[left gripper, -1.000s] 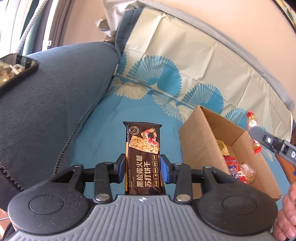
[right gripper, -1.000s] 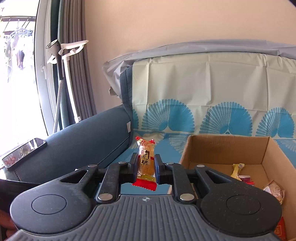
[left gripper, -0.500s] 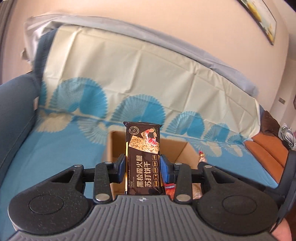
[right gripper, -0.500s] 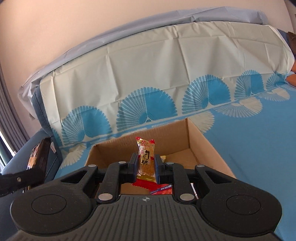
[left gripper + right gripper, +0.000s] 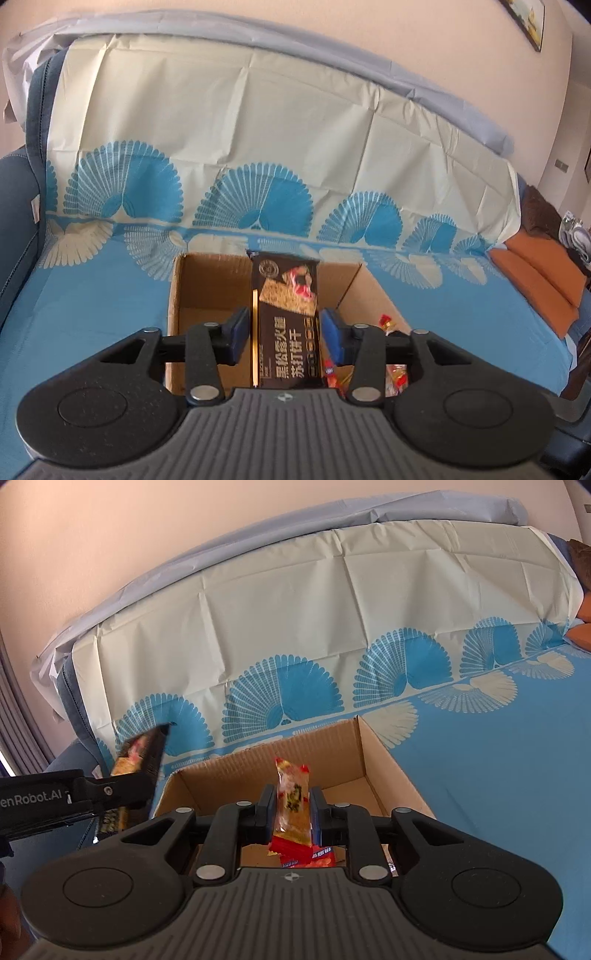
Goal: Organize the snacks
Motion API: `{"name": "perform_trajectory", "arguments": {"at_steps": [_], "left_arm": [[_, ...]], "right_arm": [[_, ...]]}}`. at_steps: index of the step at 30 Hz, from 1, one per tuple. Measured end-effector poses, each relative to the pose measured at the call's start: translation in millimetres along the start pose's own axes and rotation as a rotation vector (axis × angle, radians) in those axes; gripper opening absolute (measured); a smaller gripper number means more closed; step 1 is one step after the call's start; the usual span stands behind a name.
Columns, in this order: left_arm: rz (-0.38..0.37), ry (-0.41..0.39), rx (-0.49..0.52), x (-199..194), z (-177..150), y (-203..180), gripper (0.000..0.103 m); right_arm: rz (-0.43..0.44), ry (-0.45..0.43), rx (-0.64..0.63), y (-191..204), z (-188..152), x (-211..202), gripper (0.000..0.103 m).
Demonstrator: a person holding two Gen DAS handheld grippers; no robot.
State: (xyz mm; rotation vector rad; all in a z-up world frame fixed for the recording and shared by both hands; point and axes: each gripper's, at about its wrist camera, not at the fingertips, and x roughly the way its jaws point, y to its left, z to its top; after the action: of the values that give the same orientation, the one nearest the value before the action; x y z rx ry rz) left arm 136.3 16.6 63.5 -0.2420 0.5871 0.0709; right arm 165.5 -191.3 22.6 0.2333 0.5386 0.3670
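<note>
On the left, our left gripper point(image 5: 284, 334) hangs above the open cardboard box point(image 5: 175, 295) with the dark cracker packet point(image 5: 286, 321) upright between its fingers; its jaws have just been opening, and we now see a gap on each side of the packet, so the pads no longer press on it and we judge it released, about to drop into the box. In the right wrist view the same packet juts up from that gripper over the box's left wall. In the middle, the box sits on the blue patterned cover point(image 5: 92, 295) of the sofa, and several small wrapped snacks point(image 5: 397, 376) already lie on its floor toward the near right, so part of the sorting looks done. To the right, our right gripper point(image 5: 289, 814) is also over the box, and its jaws have just been opening a little around the yellow candy packet point(image 5: 291, 801); the pads sit just beside the wrapper and we cannot tell whether they grip it. What is left, as we judge it, is for both packets to land inside; no other loose snacks show on the cover
</note>
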Motion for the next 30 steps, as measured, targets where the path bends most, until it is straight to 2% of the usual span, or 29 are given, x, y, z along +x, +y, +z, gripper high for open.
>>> {"name": "perform_trajectory", "arguments": {"at_steps": [1,2,3,5,7,9,12,13,14,17,19,22,27,30], "left_arm": [[0.018,0.027,0.0,2.0,-2.7,1.6,0.071],[0.038,0.042,-0.001,1.3,-7.1,4.7,0.071],[0.054,0.046,-0.005,-1.4,-11.6,7.1,0.071],[0.061,0.041,-0.021,-13.0,-24.3,12.9,0.073],[0.077,0.031,-0.038,-28.0,-40.3,15.8,0.08],[0.091,0.014,-0.013,-44.7,-57.4,15.9,0.083],[0.08,-0.02,0.049,-74.1,-80.7,11.6,0.083],[0.082,-0.035,0.061,-84.1,-87.3,10.4,0.083],[0.082,-0.047,0.066,-92.4,-92.2,9.9,0.083],[0.083,-0.062,0.039,-112.7,-103.4,13.5,0.087],[0.082,-0.04,0.014,-119.5,-109.1,17.2,0.096],[0.047,0.002,-0.034,-124.9,-118.8,24.1,0.103],[0.049,0.035,-0.038,-129.7,-135.2,23.2,0.103],[0.083,0.059,-0.003,-127.8,-144.1,16.8,0.103]], "right_arm": [[-0.007,0.013,-0.014,1.9,-1.2,2.3,0.041],[-0.019,0.016,-0.023,3.9,-3.2,3.4,0.058],[-0.024,0.018,-0.029,5.9,-4.6,4.0,0.062],[-0.021,0.028,-0.04,9.0,-6.6,5.4,0.061],[-0.022,0.031,-0.052,12.1,-8.4,5.2,0.063],[-0.028,0.026,-0.066,15.0,-9.9,3.8,0.066],[-0.035,-0.004,-0.071,18.9,-11.4,-4.1,0.077],[-0.03,-0.025,-0.073,20.2,-12.0,-9.1,0.084],[-0.023,-0.05,-0.079,22.1,-12.7,-15.2,0.091],[-0.012,-0.12,-0.113,27.4,-16.0,-35.5,0.102],[-0.015,-0.148,-0.12,27.6,-18.6,-51.1,0.102],[-0.023,-0.114,-0.09,22.5,-18.5,-73.7,0.102],[-0.059,-0.055,-0.105,16.6,-31.9,-117.6,0.102],[-0.067,-0.026,-0.135,11.6,-59.8,-140.3,0.102]]}}
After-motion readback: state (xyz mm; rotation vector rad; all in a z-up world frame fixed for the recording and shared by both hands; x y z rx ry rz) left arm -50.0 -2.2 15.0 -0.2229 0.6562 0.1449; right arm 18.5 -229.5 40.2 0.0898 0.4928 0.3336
